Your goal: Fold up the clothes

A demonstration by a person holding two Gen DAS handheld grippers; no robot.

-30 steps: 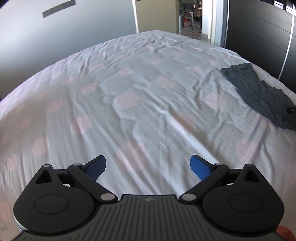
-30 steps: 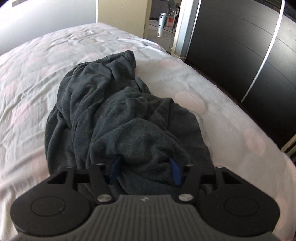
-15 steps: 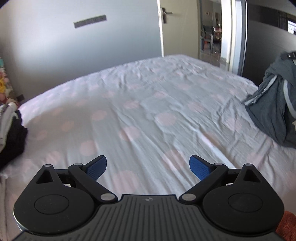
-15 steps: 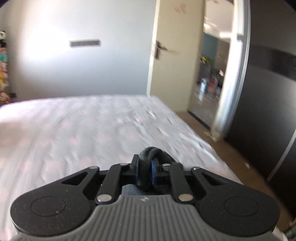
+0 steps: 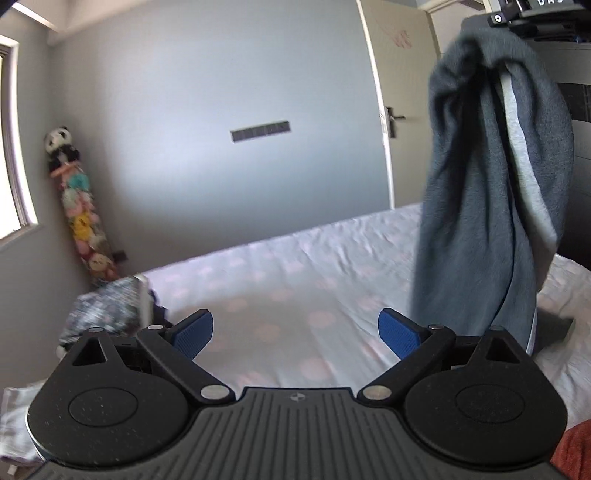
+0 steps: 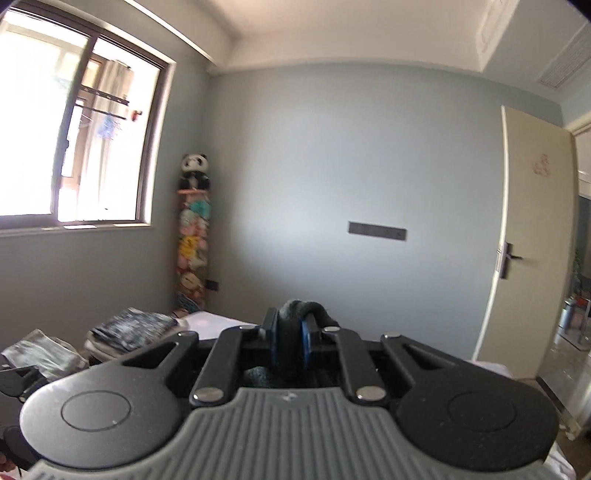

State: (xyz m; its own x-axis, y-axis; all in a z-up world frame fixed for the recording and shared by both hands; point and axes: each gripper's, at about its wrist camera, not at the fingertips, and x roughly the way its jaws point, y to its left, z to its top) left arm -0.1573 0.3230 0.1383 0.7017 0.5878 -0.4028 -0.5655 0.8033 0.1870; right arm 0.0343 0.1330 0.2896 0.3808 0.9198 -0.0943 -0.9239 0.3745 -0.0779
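Observation:
A dark grey garment [image 5: 476, 206] with a light grey side stripe hangs high over the bed [image 5: 295, 288], its lower end near the sheet. My right gripper [image 6: 291, 336] is shut on a bunched fold of this garment [image 6: 295, 314] and shows at the top right of the left wrist view [image 5: 535, 14]. My left gripper [image 5: 295, 332] is open and empty, low over the bed, left of the hanging garment.
The bed has a white sheet with pale pink dots. Folded clothes [image 5: 107, 310] are stacked at the far left of the bed, also in the right wrist view [image 6: 129, 328]. A column of plush toys [image 5: 77, 206] stands in the corner. A door [image 6: 532, 240] is at right.
My right gripper has closed on the grey garment and lifted it from the bed high into the air. My left gripper has tilted up, still open.

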